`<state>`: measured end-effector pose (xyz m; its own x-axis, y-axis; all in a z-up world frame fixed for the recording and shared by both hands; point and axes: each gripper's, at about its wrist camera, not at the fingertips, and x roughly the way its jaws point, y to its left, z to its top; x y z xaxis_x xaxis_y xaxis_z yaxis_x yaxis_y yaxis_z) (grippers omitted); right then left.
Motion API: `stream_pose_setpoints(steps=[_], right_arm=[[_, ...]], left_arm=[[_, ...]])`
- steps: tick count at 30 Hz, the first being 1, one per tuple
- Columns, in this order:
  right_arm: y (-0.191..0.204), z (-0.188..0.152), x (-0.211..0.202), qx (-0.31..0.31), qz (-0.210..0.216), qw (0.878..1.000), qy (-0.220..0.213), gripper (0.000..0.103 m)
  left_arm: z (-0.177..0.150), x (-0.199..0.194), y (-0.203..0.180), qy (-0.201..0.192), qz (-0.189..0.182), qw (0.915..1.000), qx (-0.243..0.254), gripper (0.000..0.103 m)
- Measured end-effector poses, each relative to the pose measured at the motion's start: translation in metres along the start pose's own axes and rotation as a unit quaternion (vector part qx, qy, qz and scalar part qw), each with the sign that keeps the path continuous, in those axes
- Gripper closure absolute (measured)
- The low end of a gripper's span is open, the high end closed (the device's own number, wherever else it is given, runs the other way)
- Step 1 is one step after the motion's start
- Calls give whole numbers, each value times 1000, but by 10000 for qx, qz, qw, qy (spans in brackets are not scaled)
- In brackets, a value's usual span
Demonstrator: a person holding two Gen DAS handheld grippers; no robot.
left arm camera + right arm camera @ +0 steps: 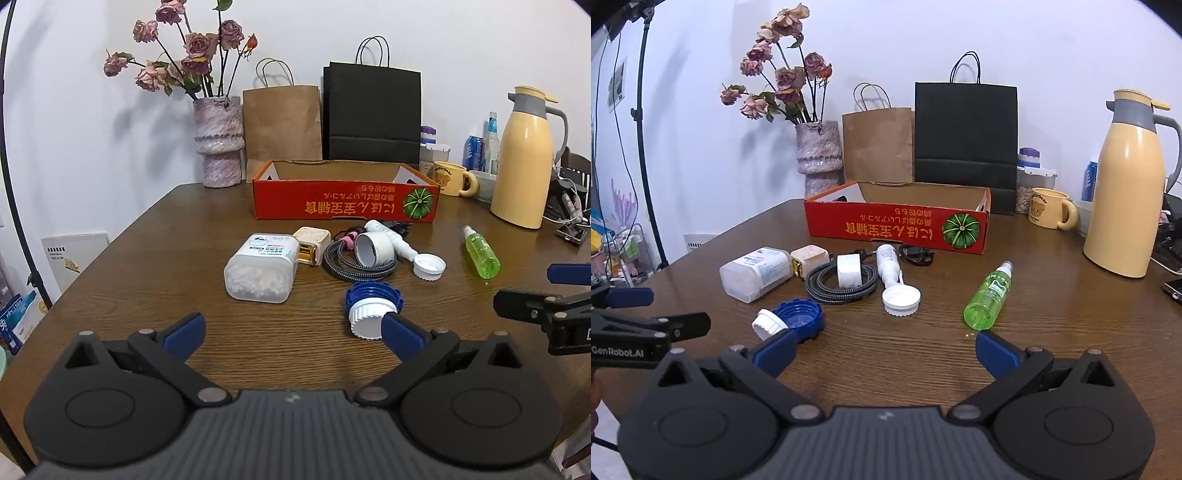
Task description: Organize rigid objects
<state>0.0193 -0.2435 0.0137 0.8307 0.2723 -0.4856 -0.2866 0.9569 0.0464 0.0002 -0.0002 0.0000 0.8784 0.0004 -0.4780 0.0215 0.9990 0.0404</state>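
A blue cap with a white cap tipped against it lies on the table just ahead of the left tongs, whose jaws are spread wide with nothing between them. Behind the caps lie a swab box, a charger, a coiled cable, a white lid and a green bottle, all short of the red tray. The right tongs hover released too, near the bottle's base.
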Motion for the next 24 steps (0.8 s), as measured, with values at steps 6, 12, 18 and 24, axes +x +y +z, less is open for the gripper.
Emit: stream_pose_setpoints(steps=[6,12,18,24], right_arm=[[1,-1,0,25,17,10000,6,0],[1,-1,0,30,26,10000,7,0],[0,-1,-2,38,26,10000,-6,0],[0,-1,-2,40,23,10000,-1,0]], left_arm=[[3,0,-5,14,76,10000,63,0],[3,-3,-3,-24,11,10000,-14,0],[0,-3,0,-46,-18,10000,-61,0],[1,-4,0,-52,-25,10000,-58,0]])
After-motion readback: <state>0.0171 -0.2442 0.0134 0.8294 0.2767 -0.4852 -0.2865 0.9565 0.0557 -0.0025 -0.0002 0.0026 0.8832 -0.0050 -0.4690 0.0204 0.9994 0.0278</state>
